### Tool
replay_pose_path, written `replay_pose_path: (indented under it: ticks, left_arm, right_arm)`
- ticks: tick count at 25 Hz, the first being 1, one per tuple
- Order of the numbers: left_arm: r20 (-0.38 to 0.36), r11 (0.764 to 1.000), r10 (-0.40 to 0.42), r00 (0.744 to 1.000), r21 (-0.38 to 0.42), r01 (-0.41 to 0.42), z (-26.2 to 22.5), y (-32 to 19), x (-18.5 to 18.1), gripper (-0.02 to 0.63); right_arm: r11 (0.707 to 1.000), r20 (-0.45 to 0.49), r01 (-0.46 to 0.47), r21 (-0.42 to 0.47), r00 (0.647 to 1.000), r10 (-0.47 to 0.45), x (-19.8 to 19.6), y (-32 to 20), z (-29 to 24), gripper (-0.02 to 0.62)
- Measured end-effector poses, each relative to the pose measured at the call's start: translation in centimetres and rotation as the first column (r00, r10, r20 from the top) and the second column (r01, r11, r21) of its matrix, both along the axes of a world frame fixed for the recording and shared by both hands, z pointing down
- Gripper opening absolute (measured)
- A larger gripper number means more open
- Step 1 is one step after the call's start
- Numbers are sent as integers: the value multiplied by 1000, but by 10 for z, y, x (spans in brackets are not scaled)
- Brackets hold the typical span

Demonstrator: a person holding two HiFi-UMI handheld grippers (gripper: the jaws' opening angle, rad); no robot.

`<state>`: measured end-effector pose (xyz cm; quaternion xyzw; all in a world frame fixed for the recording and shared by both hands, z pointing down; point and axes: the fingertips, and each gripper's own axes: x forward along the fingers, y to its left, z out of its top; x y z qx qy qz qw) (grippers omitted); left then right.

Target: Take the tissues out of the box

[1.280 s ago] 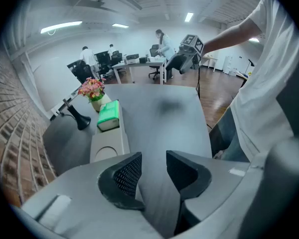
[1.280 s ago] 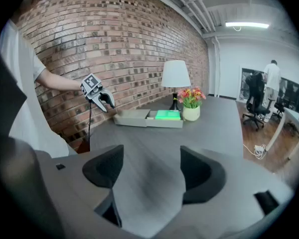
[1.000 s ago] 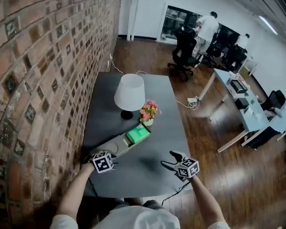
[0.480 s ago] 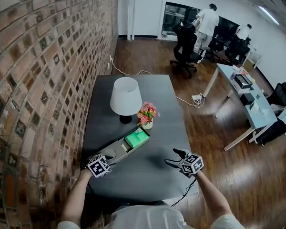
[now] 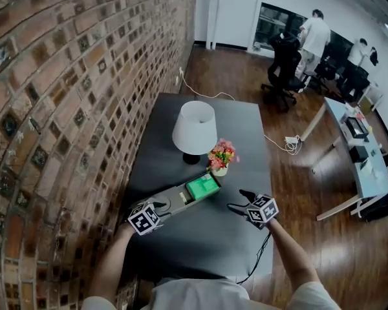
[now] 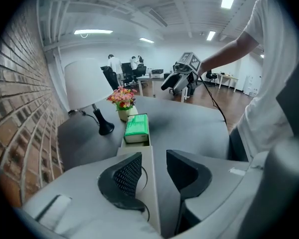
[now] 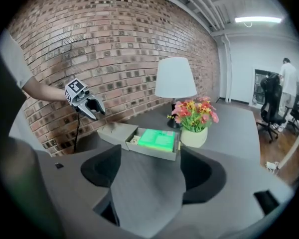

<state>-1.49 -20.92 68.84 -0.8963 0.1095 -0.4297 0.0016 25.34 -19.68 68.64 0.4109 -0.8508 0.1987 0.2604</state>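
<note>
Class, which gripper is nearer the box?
Left. The left gripper is right at the near end of the box; the right gripper is apart from it, off to its right.

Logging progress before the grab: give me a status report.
Left gripper shut at near end of box; right gripper open, empty. Box slid open, tissues inside. Flowers beside box, not blocking.

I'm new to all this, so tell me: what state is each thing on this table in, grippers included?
box: slid open.
tissues: lying in the box.
lamp: upright, seemingly unlit.
flowers: upright in their pot.
left gripper: shut, by the box's closed end.
right gripper: open, empty.
</note>
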Motion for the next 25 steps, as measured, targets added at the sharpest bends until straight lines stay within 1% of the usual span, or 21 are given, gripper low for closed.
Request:
replay_pose_path:
  ticks: [4,7,11,13,15,17,18,20,22,25]
  left_arm:
    - [-21,998,-55,998,1,55,-6,-2,-6,160]
    - [-46,996,-93,995,-5,93,-7,-1,-9,160]
    - [-81,991,-135,988,-5,135,-10,2,-9,160]
    - [-115,985,-171,979,-18,170,-13,4,-9,216]
    - [-167,978,-207,964,-28,206,-20,4,-8,218]
    - [-201,972,-237,951,-42,233,-25,6,-9,218]
    - [-214,969,-247,945,-47,243,-28,7,-9,218]
    - [-241,963,-267,933,-47,264,-32,7,-11,218]
    - [-270,956,-292,918,-43,291,-34,6,-15,218]
    - [-311,945,-321,895,-45,323,-38,3,-18,218]
  right_arm:
    - [998,-19,33,-60,999,-35,-20,-33,19,382]
    - [993,-14,53,-102,998,-54,-41,-51,35,383]
    - [992,-12,40,-122,999,-42,-61,-73,51,383]
    - [992,-15,29,-124,999,-32,-69,-84,56,383]
    - [991,-28,27,-129,999,-31,-77,-91,62,389]
    - [990,-48,34,-140,998,-41,-84,-96,69,561]
    - [990,-59,35,-140,997,-43,-87,-99,71,608]
    - [990,-71,21,-139,997,-31,-91,-104,72,615]
    - [988,-65,-11,-152,998,1,-96,-109,72,615]
    - [988,-76,-53,-145,996,42,-98,-124,91,617]
